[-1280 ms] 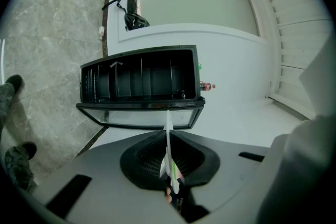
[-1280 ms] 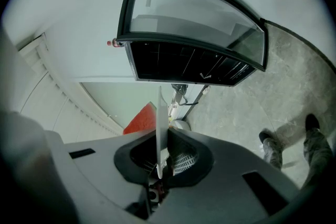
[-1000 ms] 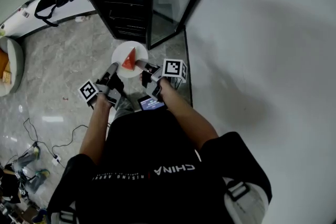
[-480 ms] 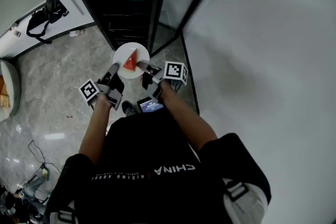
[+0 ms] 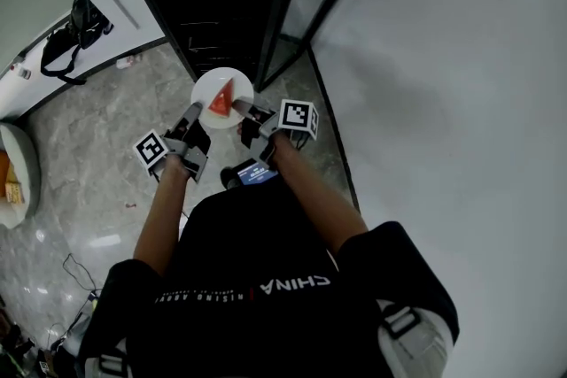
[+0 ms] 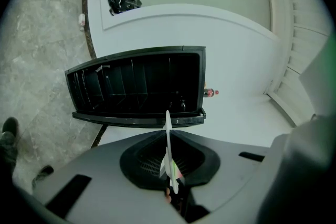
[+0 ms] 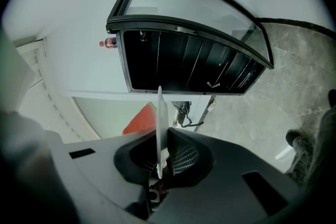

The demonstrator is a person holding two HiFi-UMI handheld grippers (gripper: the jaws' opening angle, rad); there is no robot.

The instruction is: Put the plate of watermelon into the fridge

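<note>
White plate (image 5: pixel 234 81) of watermelon (image 5: pixel 219 101) is pinched at opposite edges by left gripper (image 5: pixel 194 112) and right gripper (image 5: pixel 241 110)

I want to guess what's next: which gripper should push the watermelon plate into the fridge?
Neither alone: left gripper and right gripper each pinch an opposite edge of the plate, both facing the open fridge.

Fridge (image 5: pixel 208 0) mouth stood open straight ahead, with a clear gap between it and the plate (image 5: pixel 208 84). Glass door (image 5: pixel 312 9) hung open on the right, narrowing that side toward the wall (image 5: pixel 461 102). Left was bare floor (image 5: pixel 97 128). Shelves (image 6: pixel 131 84) split the dark interior.
</note>
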